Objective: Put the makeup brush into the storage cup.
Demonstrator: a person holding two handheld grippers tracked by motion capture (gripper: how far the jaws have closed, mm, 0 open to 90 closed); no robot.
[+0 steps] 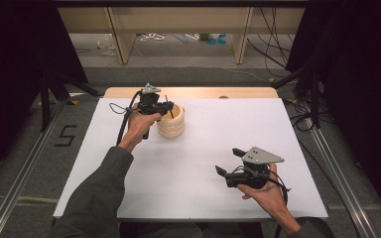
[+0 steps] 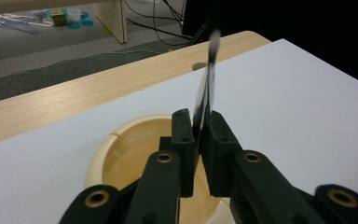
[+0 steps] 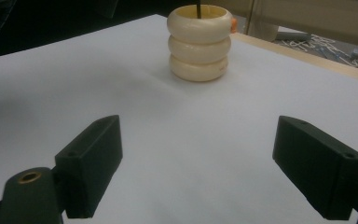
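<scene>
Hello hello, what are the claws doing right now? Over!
Left claw pinching a thin black stick over the cream ringed pot. Right claw open, empty, above bare white board. Nothing in the way.

Grey carpet floor [image 1: 188, 62], wooden shelf legs [image 1: 120, 37], black curtains [image 1: 10, 59], tangled cables [image 1: 278, 49].

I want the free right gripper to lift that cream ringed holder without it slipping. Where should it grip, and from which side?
Probably around the waist, from the side. The cream holder stands upright as three stacked bulges; jaws set level in a groove between bulges should not slide. The right gripper is open with bare white table up to its near side. From above, the left gripper pinches a thin black stick over the mouth.
</scene>
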